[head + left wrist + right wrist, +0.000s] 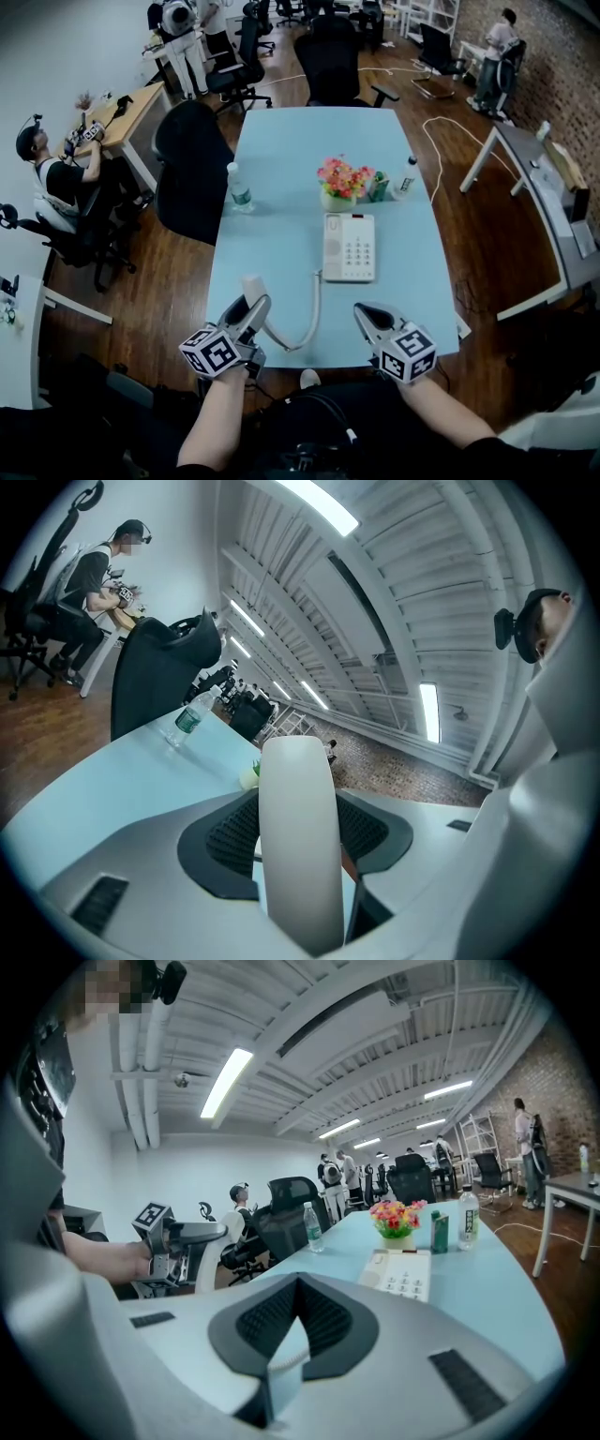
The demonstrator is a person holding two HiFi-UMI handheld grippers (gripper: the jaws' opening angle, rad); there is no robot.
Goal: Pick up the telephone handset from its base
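Observation:
The white handset (251, 287) is off its base and stands up in my left gripper (253, 307), over the near left part of the light blue table (281, 234). In the left gripper view the handset (298, 846) fills the gap between the jaws of the left gripper (298, 822), which is shut on it. A curly cord (312, 319) runs from it to the telephone base (349, 247), whose keypad faces up at mid-table. My right gripper (368, 317) hovers at the near edge, shut and holding nothing. The right gripper view shows the base (405, 1274) ahead.
A flower pot (344, 180), a green carton (378, 186) and a bottle (405, 176) stand behind the base. Another bottle (239, 187) is at the left edge. Black chairs (192, 169) (330, 61) sit beside and beyond the table. People are at desks farther off.

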